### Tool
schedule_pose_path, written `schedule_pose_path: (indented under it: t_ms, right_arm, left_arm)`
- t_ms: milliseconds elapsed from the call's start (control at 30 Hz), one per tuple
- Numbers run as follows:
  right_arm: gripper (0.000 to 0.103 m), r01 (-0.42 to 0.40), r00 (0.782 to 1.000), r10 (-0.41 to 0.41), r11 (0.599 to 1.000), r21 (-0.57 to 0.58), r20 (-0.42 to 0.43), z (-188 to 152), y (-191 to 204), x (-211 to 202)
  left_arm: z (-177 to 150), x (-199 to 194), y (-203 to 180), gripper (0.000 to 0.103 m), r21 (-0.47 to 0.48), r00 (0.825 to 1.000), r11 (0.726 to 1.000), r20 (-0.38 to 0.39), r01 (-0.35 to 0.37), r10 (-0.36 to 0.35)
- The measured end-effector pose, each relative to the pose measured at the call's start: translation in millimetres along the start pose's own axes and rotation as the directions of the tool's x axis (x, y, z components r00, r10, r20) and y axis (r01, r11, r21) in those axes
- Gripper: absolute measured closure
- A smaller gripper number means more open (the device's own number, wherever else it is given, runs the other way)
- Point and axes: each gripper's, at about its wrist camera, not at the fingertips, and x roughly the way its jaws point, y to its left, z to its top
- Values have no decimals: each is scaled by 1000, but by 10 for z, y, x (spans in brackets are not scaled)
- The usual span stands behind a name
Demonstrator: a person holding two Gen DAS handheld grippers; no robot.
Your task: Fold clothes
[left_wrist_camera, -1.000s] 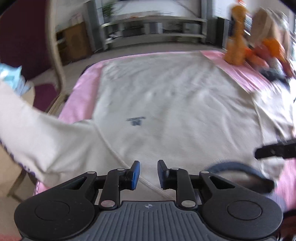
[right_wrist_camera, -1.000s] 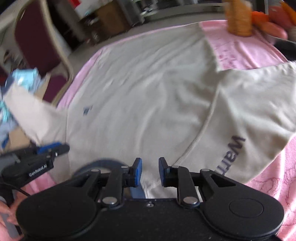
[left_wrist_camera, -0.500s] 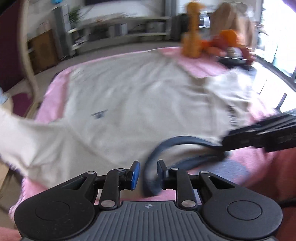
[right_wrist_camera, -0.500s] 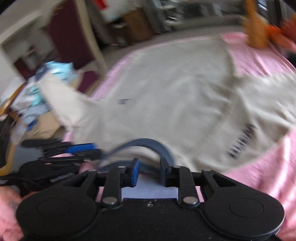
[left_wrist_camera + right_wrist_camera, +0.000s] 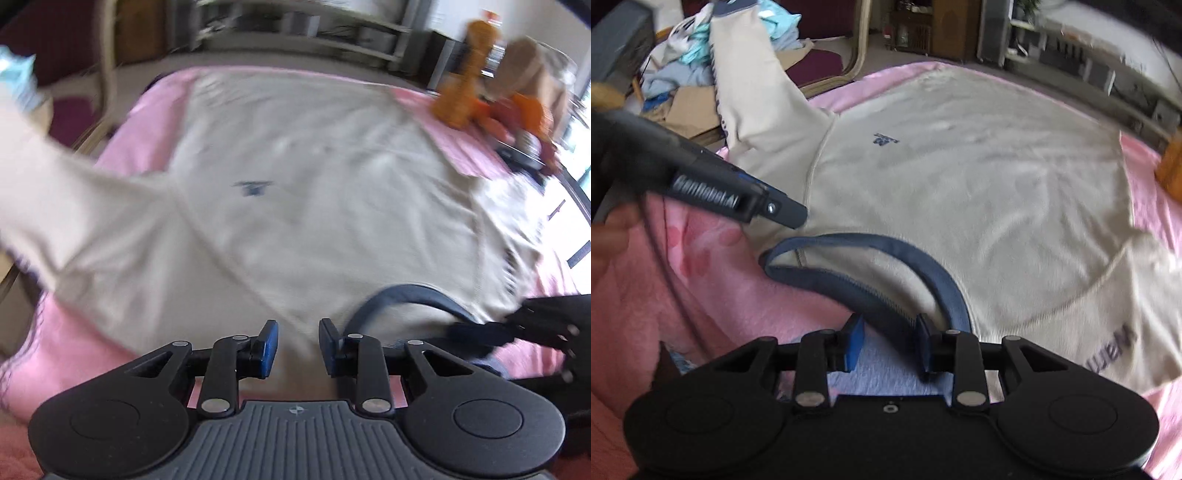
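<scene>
A cream sweatshirt [image 5: 314, 184] lies spread front up on a pink blanket [image 5: 147, 122], its navy collar [image 5: 406, 291] nearest me. My left gripper [image 5: 297, 347] hovers over the shoulder seam, pads apart with only flat fabric under the gap. In the right wrist view its tip [image 5: 792, 218] rests by the collar's left end. My right gripper [image 5: 888, 341] straddles the navy collar [image 5: 871, 291]; its jaws are opening, and the band runs between them without being pinched. The left sleeve [image 5: 750, 74] hangs off the blanket's edge. The right sleeve [image 5: 1108, 343] with dark lettering lies folded inward.
Orange plush toys [image 5: 461, 92] sit at the blanket's far right corner. A wooden chair [image 5: 107, 74] and a cardboard box with a heap of clothes [image 5: 683, 74] stand beyond the left edge. Low shelving [image 5: 314, 29] lines the back wall. A hand [image 5: 609, 236] holds the left gripper.
The right gripper's jaws have widened around the collar. The left gripper slid off the collar leftward onto the shoulder seam. Both views rolled, and the collar now lies more open.
</scene>
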Motion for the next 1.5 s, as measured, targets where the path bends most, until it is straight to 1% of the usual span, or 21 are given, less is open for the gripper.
schedule_pose_path:
  t_ms: [67, 100, 133, 200, 267, 333, 433, 467, 600, 767, 833, 900, 933, 1000, 1067, 1133, 1200, 1300, 1367, 1433, 1500]
  right_arm:
    - [75, 22, 1000, -22, 999, -35, 14, -6, 53, 35]
    - [83, 32, 999, -31, 998, -53, 21, -10, 80, 51]
    - [85, 30, 999, -28, 996, -81, 26, -21, 111, 56]
    - [100, 41, 998, -36, 994, -102, 47, -22, 148, 38]
    - [101, 51, 996, -44, 993, -102, 71, -26, 154, 6]
    - [101, 43, 995, -37, 997, -62, 98, -6, 111, -54]
    - [101, -49, 994, 46, 999, 19, 104, 17, 0, -150]
    - [101, -69, 994, 67, 998, 15, 87, 15, -11, -150]
    - [100, -81, 997, 81, 997, -17, 0, -35, 24, -81]
    - [86, -121, 992, 120, 992, 39, 23, -40, -86, -256]
    - [86, -95, 993, 86, 990, 101, 83, -31, -199, -351]
    - [86, -40, 993, 18, 980, 195, 113, -15, -349, -372]
    - [86, -6, 995, -20, 970, 245, 102, -9, -427, -340]
    - [86, 31, 997, -52, 952, 305, 60, -15, -520, -259]
    - [86, 46, 999, -48, 952, 301, -2, -31, -526, -180]
    - [89, 77, 995, -59, 963, 258, -78, -76, -495, -116]
    - [89, 95, 990, -66, 963, 251, -124, -73, -508, -162]
    - [86, 77, 991, -36, 938, 338, -128, -124, -665, -239]
    - [85, 46, 996, -14, 923, 381, -86, -161, -730, -281]
    - [83, 7, 1000, 5, 920, 393, -29, -165, -726, -376]
    - [79, -24, 1000, 17, 916, 400, 21, -151, -724, -424]
  left_arm:
    - [7, 28, 45, 79, -20, 1000, 1000, -12, -9, 9]
    - [11, 34, 61, 79, -26, 1000, 1000, -16, -12, 11]
    - [15, 27, 63, 79, -26, 1000, 1000, -14, -11, 10]
    - [18, 10, 47, 79, -17, 1000, 1000, -5, -10, 10]
    - [11, -7, 29, 79, -7, 1000, 1000, 2, -8, 8]
    - [6, -24, 21, 79, 2, 1000, 1000, 7, -5, 5]
    - [4, -44, 28, 79, 5, 1000, 1000, 13, 7, -7]
    - [4, -41, 30, 79, 4, 1000, 1000, 11, 12, -12]
    - [-15, -10, -6, 79, 28, 1000, 999, -13, 26, -25]
    - [-51, 0, -108, 79, 83, 998, 995, -21, 54, -52]
    - [-60, 4, -191, 79, 115, 997, 991, -15, 73, -71]
    - [-83, 42, -320, 79, 179, 999, 983, -9, 50, -49]
    - [-94, 61, -385, 79, 211, 999, 977, -6, 39, -38]
    - [-126, 92, -506, 77, 280, 1000, 960, -4, 13, -12]
    - [-196, 97, -592, 77, 375, 999, 927, -19, -25, 34]
    - [-256, 92, -654, 77, 454, 997, 889, -27, -58, 79]
    - [-270, 56, -607, 77, 470, 994, 879, -30, -80, 106]
    - [-207, 19, -420, 76, 396, 995, 917, -57, -50, 79]
    - [-173, -54, -304, 76, 334, 998, 942, -52, -15, 34]
    - [-135, -161, -265, 76, 289, 1000, 957, -6, 18, -17]
    - [-98, -261, -275, 76, 264, 996, 963, 58, 49, -67]
